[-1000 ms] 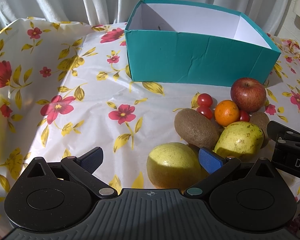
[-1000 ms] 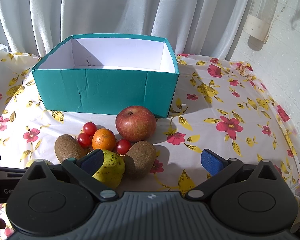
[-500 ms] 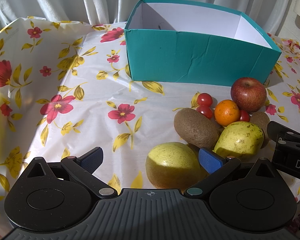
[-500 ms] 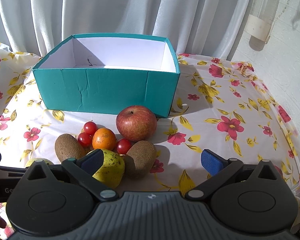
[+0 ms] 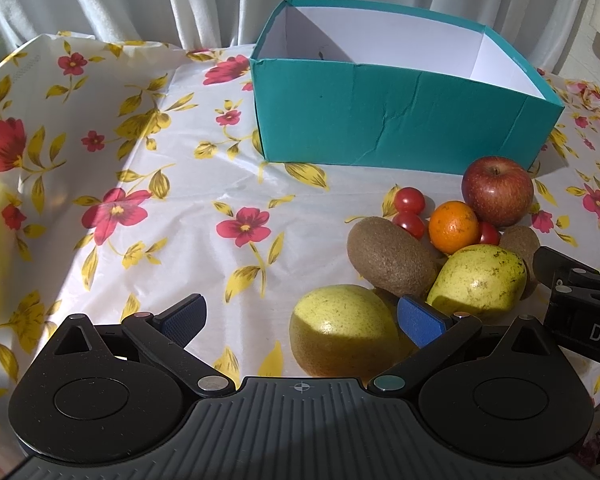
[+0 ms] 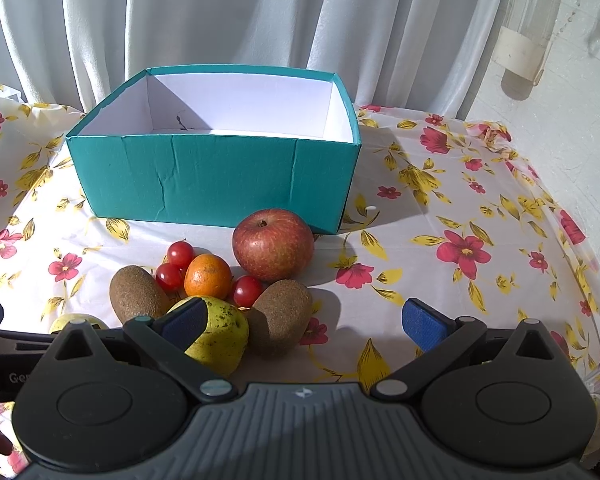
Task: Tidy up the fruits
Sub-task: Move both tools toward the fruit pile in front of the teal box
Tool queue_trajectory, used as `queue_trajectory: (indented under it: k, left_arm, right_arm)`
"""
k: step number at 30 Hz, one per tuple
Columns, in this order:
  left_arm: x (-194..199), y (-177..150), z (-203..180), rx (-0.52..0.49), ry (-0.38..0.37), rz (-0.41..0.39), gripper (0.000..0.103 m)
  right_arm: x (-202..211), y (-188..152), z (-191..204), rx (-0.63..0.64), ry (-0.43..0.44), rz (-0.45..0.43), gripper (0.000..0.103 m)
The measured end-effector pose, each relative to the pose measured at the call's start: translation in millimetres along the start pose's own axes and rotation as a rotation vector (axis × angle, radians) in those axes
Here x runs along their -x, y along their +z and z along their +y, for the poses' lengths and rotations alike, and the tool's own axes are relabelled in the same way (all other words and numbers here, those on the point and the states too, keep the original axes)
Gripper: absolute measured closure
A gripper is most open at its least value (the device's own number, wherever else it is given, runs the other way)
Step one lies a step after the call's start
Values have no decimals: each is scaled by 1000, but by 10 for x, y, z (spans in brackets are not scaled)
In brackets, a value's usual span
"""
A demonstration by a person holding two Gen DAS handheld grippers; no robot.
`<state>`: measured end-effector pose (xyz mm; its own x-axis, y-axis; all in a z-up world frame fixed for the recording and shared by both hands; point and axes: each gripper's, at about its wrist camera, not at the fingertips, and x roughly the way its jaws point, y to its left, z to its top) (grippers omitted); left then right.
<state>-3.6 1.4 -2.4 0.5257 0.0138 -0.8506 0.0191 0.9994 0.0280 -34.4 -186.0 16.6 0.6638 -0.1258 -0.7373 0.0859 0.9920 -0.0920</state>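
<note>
Both tongs are spread wide with nothing between their pads. The left gripper (image 5: 300, 316) hangs low over the flowered tablecloth (image 5: 140, 184), a yellow pear (image 5: 340, 328) just beside its right pad. The right gripper (image 6: 306, 320) faces the fruit pile: apple (image 6: 273, 244), orange (image 6: 207, 275), two kiwis (image 6: 138, 294) and cherry tomatoes (image 6: 180, 253), clustered before the teal box (image 6: 212, 184). The box seems empty, though its floor is mostly hidden.

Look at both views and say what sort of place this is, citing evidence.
Probably a home, at a table by a window: a flowered plastic tablecloth, white curtains lit by sun, and a teal cardboard box beside loose fruit such as a red apple.
</note>
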Motion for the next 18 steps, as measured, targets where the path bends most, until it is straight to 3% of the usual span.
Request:
queue_trajectory:
  k: [18]
  left_arm:
    - [55, 13, 21, 17, 24, -6, 0]
  right_arm:
    - [-20, -20, -20, 5, 2, 13, 0]
